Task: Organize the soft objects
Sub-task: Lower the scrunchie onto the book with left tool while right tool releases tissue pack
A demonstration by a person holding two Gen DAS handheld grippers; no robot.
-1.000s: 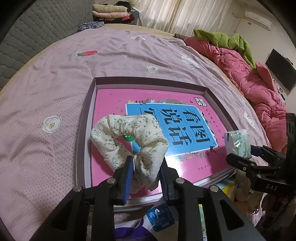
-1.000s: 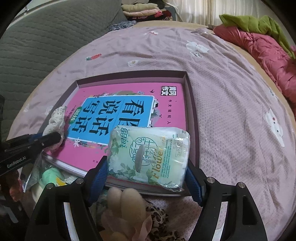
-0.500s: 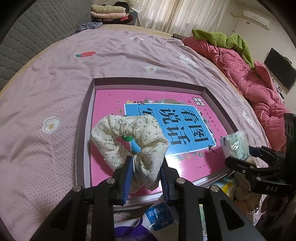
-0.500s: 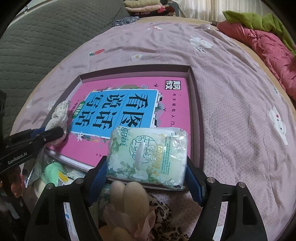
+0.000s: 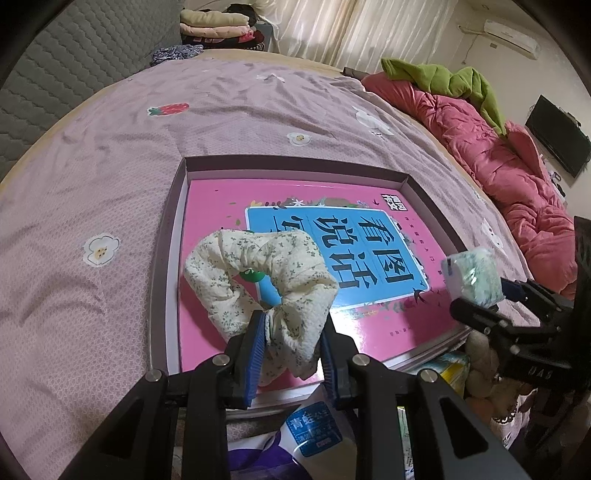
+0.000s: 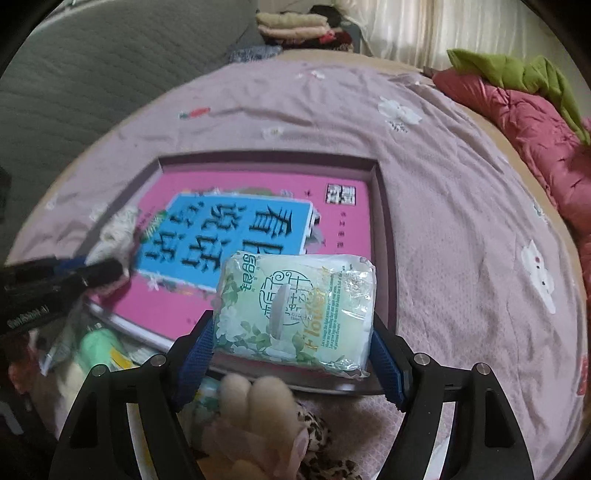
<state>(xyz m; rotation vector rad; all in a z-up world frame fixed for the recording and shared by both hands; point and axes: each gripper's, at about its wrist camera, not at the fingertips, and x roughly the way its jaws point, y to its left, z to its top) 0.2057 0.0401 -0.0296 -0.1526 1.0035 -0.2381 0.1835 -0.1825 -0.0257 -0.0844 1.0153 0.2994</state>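
Note:
My left gripper [image 5: 291, 339] is shut on a cream floral scrunchie [image 5: 258, 266], held above the near-left part of a shallow purple box [image 5: 295, 162] whose floor is a pink and blue picture book [image 5: 325, 229]. My right gripper [image 6: 291, 347] is shut on a pale green tissue pack [image 6: 295, 306], held over the box's near right corner [image 6: 384, 236]. In the left wrist view the tissue pack [image 5: 472, 277] shows at the right, in the right gripper. In the right wrist view the scrunchie [image 6: 114, 232] shows blurred at the left.
The box lies on a lilac bedsheet [image 5: 110, 166]. A pink quilt [image 5: 480, 122] and green garment [image 5: 443, 74] lie at the right. Below the grippers are a plush toy [image 6: 255, 417], a leopard-print item [image 6: 317, 454] and packets [image 5: 314, 432]. Folded clothes [image 5: 214, 22] sit far back.
Both grippers have moved forward over the box, carrying the scrunchie and the tissue pack. The right wrist view is now blurred by motion.

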